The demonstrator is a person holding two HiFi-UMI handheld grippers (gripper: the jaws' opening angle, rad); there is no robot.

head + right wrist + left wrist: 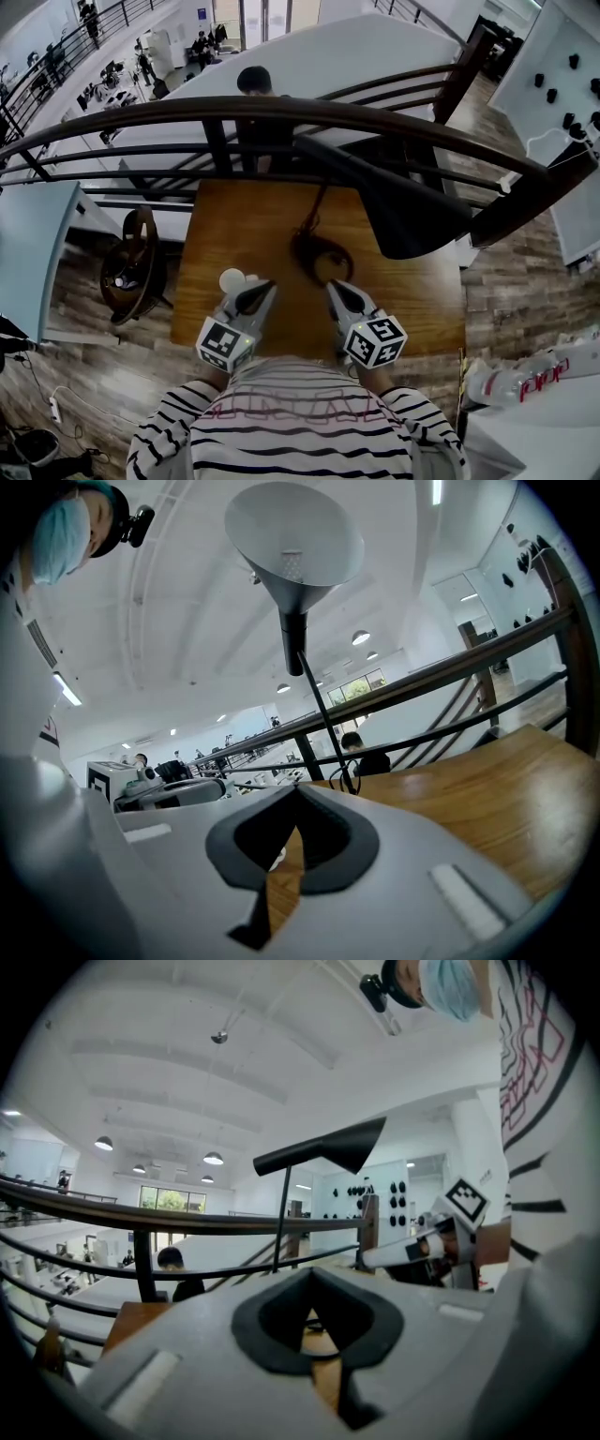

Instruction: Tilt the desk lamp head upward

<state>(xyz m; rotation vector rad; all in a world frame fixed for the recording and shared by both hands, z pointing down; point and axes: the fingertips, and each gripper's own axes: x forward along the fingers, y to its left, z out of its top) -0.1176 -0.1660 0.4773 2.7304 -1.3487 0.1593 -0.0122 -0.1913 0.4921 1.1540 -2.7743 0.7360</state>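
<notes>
The desk lamp stands on a wooden table (pixel 422 300). Its black cone head (pixel 403 211) hangs out to the right on a thin stem above the dark round base (pixel 322 258). My left gripper (pixel 261 292) and right gripper (pixel 336 291) hover side by side at the table's near edge, short of the base and apart from the lamp. Both are shut with nothing between the jaws. In the left gripper view the lamp head (pixel 328 1150) shows side-on, above my shut left gripper (pixel 314 1314). The right gripper view looks up into the lamp head (pixel 295 541) over my shut right gripper (pixel 292 825).
A small white round object (pixel 232 280) lies on the table just ahead of the left gripper. A dark curved railing (pixel 281 112) runs behind the table. A wooden chair (pixel 131 262) stands at the left, and a white surface with a bottle (pixel 525 380) at the right.
</notes>
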